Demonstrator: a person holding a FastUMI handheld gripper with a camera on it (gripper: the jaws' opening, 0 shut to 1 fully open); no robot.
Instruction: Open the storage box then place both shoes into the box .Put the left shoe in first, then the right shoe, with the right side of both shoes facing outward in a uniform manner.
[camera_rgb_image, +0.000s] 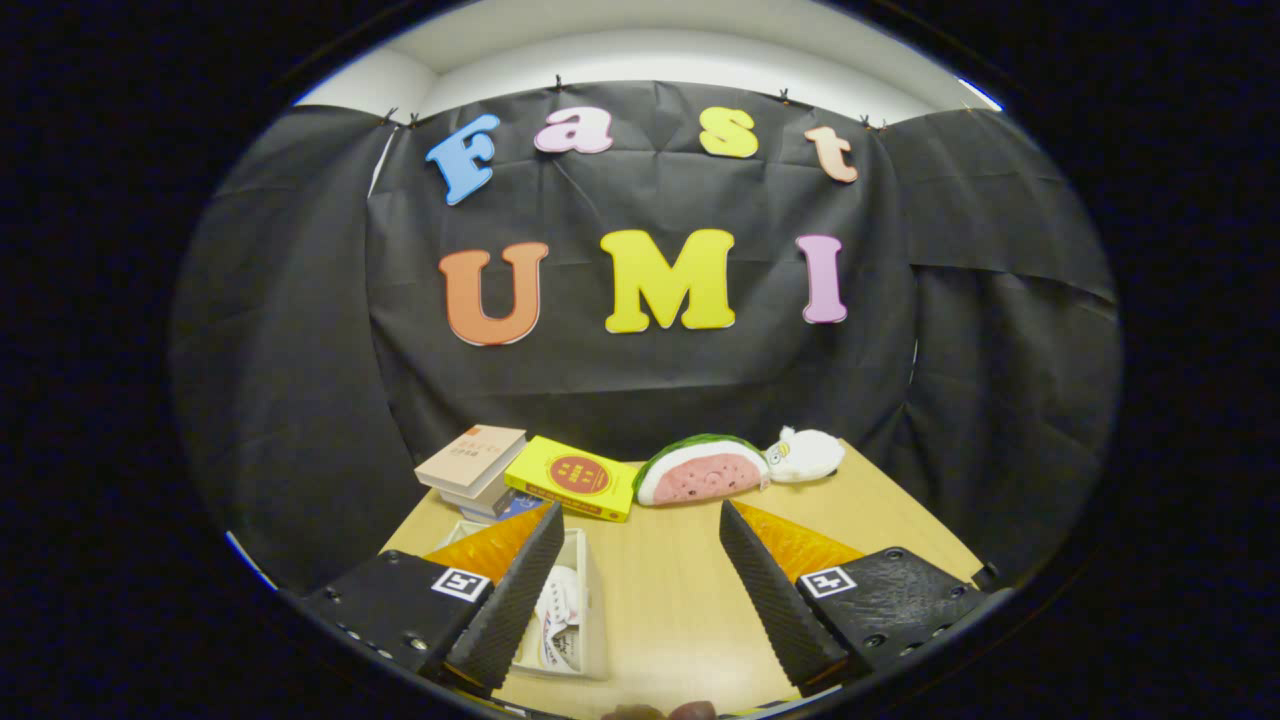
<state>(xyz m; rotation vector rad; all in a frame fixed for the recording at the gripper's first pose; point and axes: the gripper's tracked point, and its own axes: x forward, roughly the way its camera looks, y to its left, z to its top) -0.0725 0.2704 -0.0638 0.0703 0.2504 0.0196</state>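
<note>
My gripper (640, 590) stands open above the wooden table, with bare tabletop between its two fingers. A clear storage box (590, 600) sits on the table beside and partly behind the left finger (515, 590). Inside it lies a white shoe (558, 615) with dark and red marks; the left finger hides most of the box and part of the shoe. I cannot tell whether a second shoe is in there or whether the box has its lid on.
Beyond the fingers, along the table's (660, 600) far edge, lie a stack of books (470, 465), a yellow book (572, 478), a watermelon-slice plush (700, 470) and a small white plush toy (805, 453). Black cloth walls close the booth behind and at both sides.
</note>
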